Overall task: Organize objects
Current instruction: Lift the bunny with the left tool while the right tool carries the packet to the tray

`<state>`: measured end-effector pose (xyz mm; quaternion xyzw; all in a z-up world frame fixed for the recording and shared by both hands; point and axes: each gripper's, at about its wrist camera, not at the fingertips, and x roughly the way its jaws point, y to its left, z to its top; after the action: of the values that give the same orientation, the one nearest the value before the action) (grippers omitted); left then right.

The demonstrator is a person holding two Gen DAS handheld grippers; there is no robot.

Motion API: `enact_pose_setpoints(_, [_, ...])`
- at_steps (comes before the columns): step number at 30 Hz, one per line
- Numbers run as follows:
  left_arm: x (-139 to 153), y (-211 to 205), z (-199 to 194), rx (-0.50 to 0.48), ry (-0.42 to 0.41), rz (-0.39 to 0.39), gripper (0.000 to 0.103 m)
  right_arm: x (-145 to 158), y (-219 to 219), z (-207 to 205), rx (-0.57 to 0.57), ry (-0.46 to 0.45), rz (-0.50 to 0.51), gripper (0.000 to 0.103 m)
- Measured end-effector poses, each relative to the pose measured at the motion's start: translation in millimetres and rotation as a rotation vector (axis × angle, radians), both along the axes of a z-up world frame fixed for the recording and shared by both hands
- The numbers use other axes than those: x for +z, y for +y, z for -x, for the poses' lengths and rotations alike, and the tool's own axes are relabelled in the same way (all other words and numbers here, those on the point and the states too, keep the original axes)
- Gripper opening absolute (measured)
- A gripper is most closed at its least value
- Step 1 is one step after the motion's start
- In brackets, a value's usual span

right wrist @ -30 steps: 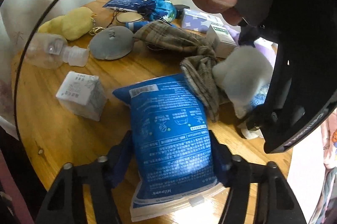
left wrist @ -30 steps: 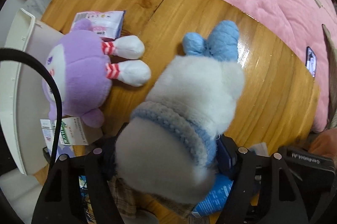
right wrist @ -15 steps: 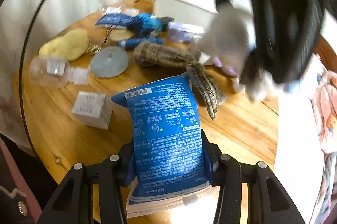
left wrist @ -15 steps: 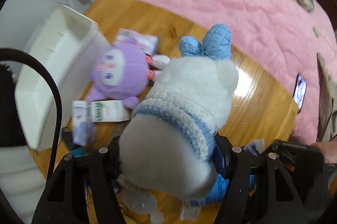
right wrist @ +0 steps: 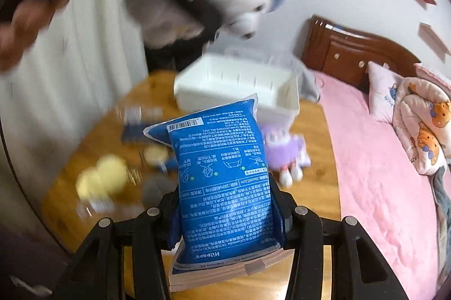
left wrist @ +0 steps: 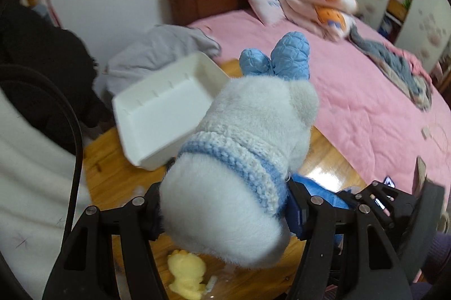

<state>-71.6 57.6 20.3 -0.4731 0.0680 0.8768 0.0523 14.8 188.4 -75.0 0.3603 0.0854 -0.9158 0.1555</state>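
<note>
Carrying: left claw [left wrist: 225, 204] grips the fluffy white plush dog [left wrist: 239, 159], right claw [right wrist: 225, 212] the blue wipes pack [right wrist: 222, 181]; next, lower both into the white plastic bin [right wrist: 239, 85].

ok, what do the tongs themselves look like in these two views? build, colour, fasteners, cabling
Both match: matte black plastic, two angular arms each with cut-out windows, silver round screw heads at the joints. Left tongs have dark blue pads inside the fingers and a black cable looping up the left edge of the view. Right tongs show blue pads too; no cable is visible there. No sleeve is clear enough to describe.
</note>
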Motion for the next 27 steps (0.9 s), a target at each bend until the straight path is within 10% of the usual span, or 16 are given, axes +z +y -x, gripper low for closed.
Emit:
enact_pose_setpoints(12, [45, -61, -8, 0.131, 0.165, -0.08, 0.069, 94, -34, 34, -0.051, 0.095, 0.155, 0.05])
enact_pose_setpoints(27, [32, -85, 78, 0.363, 0.164, -0.121, 0.069, 96, 37, 200, -0.172, -0.016, 0.29, 0.051])
